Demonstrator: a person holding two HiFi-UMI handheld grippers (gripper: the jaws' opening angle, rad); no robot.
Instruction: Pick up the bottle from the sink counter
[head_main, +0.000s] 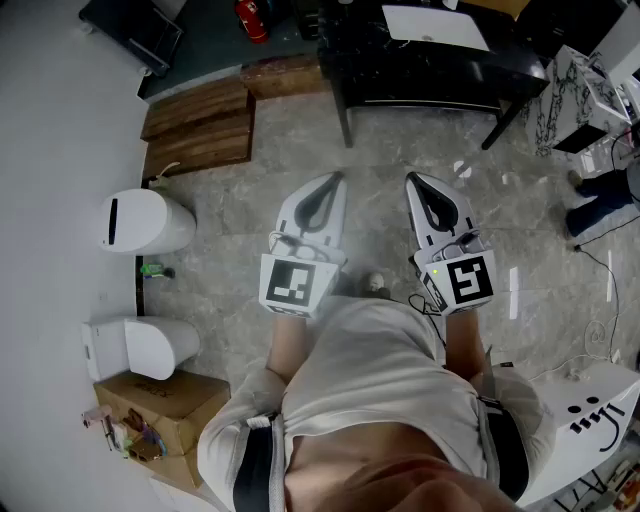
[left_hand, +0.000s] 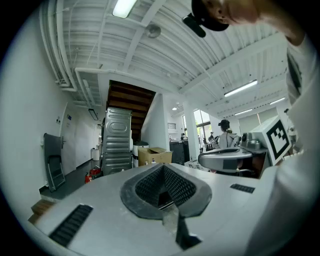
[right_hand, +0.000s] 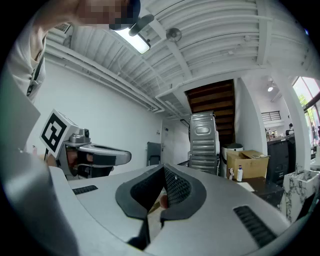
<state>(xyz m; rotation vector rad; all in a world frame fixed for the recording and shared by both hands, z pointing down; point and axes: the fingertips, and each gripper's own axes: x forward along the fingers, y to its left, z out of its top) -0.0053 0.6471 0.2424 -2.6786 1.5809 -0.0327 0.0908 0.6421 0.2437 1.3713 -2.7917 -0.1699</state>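
Observation:
No sink counter shows in any view. A small white bottle (right_hand: 240, 173) stands far off beside a cardboard box (right_hand: 248, 162) in the right gripper view; I cannot tell whether it is the task's bottle. In the head view my left gripper (head_main: 335, 180) and right gripper (head_main: 413, 180) are held side by side in front of the person's body, pointing forward above a marble floor. Both have their jaws together with nothing between them. The left gripper view shows its own dark pads (left_hand: 172, 186) meeting at the tip, and the right gripper's pads (right_hand: 176, 187) meet likewise.
A white lidded bin (head_main: 145, 220), a second white fixture (head_main: 140, 345) and an open cardboard box (head_main: 165, 405) line the left wall. Wooden steps (head_main: 200, 125) and a black table (head_main: 430, 60) lie ahead. A metal cabinet (left_hand: 116, 142) and a staircase stand further off.

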